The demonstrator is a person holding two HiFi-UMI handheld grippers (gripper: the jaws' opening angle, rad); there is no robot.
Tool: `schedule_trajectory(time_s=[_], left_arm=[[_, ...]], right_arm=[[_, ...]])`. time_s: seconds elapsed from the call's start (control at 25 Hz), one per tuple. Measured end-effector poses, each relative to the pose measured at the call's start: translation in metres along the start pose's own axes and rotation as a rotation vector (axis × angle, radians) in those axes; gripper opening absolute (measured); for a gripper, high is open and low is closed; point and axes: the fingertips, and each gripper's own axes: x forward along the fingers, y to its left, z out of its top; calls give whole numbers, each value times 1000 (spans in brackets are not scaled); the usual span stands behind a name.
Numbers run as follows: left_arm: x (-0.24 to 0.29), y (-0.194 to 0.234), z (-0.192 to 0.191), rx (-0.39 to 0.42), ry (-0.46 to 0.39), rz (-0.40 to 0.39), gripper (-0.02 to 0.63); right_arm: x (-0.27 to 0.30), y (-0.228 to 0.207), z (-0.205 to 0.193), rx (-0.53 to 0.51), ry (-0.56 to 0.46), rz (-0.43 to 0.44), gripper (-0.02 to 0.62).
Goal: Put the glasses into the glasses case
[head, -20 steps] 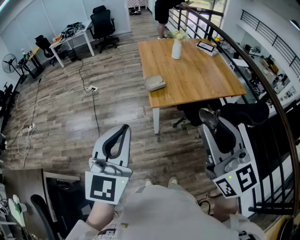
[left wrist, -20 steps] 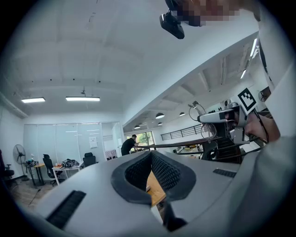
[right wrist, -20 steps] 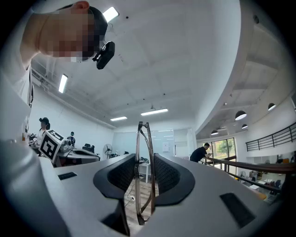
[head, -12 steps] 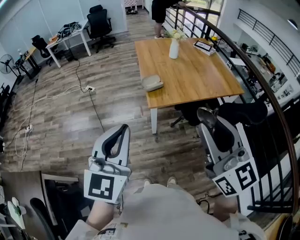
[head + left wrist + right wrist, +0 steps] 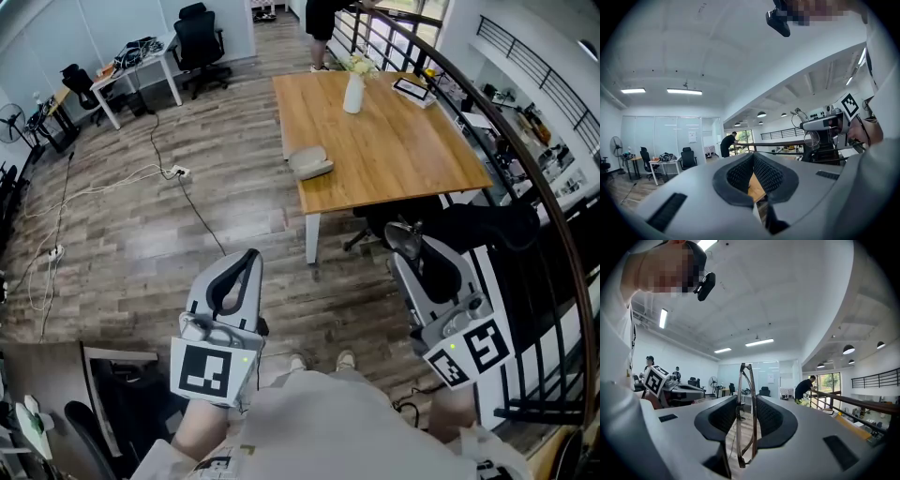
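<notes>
My right gripper (image 5: 405,240) is shut on a thin-framed pair of glasses (image 5: 399,234), held over the wooden floor near the table's front edge. In the right gripper view the glasses (image 5: 745,418) stand upright, pinched between the two dark pads (image 5: 726,416). A grey glasses case (image 5: 309,162) lies shut on the near left part of the wooden table (image 5: 403,150), well ahead of both grippers. My left gripper (image 5: 246,259) hovers over the floor to the left, shut and empty; its pads (image 5: 736,173) meet at the tips.
A white vase (image 5: 353,94) with flowers and a tablet (image 5: 413,91) sit at the table's far end. A dark railing (image 5: 525,178) runs along the right. A person (image 5: 323,19) stands beyond the table. Desks, office chairs (image 5: 202,37) and floor cables (image 5: 122,183) are at the left.
My right gripper with the glasses has drifted slightly to the left. The left gripper has stayed about where it was.
</notes>
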Motion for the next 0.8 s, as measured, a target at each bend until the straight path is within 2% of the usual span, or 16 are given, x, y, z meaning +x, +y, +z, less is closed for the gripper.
schedule_trajectory(time_s=[0.28,0.48,0.8], left_arm=[[-7,30,-21,11,23,2,17],[-5,44,-30,-11,27,-4,17],[3,60,-46,-14,54,-1,17]], right_arm=[[19,11,-12,11,24,-36,145],[35,15,-16,8,42,-38,144],[63,4,-26,28,37,-61,146]])
